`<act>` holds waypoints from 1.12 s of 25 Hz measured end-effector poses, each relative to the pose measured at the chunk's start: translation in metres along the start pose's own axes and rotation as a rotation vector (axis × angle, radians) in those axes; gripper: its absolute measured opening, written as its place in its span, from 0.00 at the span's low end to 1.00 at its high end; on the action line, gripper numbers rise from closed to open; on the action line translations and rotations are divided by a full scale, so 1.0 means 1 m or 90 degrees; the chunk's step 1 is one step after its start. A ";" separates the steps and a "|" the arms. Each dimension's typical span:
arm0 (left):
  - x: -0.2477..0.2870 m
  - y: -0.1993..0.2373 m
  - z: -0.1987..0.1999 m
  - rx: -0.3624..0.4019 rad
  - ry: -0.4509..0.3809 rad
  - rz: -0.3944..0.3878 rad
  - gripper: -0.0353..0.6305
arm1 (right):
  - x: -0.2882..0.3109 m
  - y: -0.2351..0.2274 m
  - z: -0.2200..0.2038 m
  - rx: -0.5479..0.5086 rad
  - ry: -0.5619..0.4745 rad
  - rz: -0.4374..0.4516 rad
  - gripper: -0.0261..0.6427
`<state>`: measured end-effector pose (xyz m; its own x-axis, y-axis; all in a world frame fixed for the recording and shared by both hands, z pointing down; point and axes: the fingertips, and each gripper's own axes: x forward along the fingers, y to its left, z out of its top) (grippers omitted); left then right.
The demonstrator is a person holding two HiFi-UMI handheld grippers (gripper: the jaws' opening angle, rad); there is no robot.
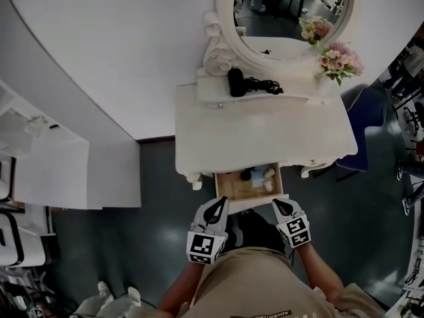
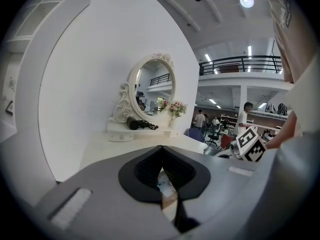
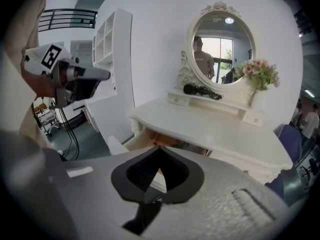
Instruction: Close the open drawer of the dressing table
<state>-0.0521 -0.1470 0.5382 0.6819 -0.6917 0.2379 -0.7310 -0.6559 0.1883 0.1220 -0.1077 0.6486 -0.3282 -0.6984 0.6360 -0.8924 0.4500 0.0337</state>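
1. The left gripper has its jaws brought together at the tips, with nothing between them. In the left gripper view, only a thin slit shows between them below the tips. Its tip sits at the left end of the drawer's white front panel. I cannot tell whether it touches.
2. The right gripper is likewise pinched together and empty. Its tip is at the right end of the same front panel. The two grippers are level with each other and apart, with the panel's middle bare between them.
3. The drawer stands pulled out from the front centre of the dressing table. Its wooden floor is exposed, and small bottles lie toward its back, under the tabletop edge.
4. The tabletop is bare. Its front edge curves out past the drawer on both sides.
5. At the back, a raised shelf holds a black hair dryer. Behind it stands an oval mirror, with a bunch of flowers at the right.
6. Open dark floor lies left of the table, between it and a white cabinet.
7. A blue chair sits close to the table's right edge, so that side is tighter. The person's torso is directly behind both grippers.
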 end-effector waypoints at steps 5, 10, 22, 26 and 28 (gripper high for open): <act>0.007 -0.004 0.002 0.001 0.030 0.001 0.08 | 0.034 -0.004 -0.065 0.084 0.080 0.028 0.04; 0.015 -0.012 0.016 0.006 0.040 0.007 0.08 | 0.051 -0.002 -0.114 0.126 0.172 0.072 0.04; 0.031 0.009 0.030 0.004 0.052 0.060 0.08 | 0.073 -0.013 -0.140 0.146 0.231 0.115 0.04; 0.036 0.013 0.027 0.000 0.058 0.068 0.08 | 0.079 -0.012 -0.139 0.144 0.233 0.132 0.04; 0.038 0.015 0.029 -0.003 0.056 0.073 0.08 | 0.079 -0.012 -0.138 0.142 0.235 0.139 0.04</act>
<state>-0.0369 -0.1920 0.5220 0.5890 -0.7329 0.3405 -0.8043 -0.5726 0.1587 0.1496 -0.0911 0.8045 -0.4191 -0.3391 0.8422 -0.8729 0.4059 -0.2709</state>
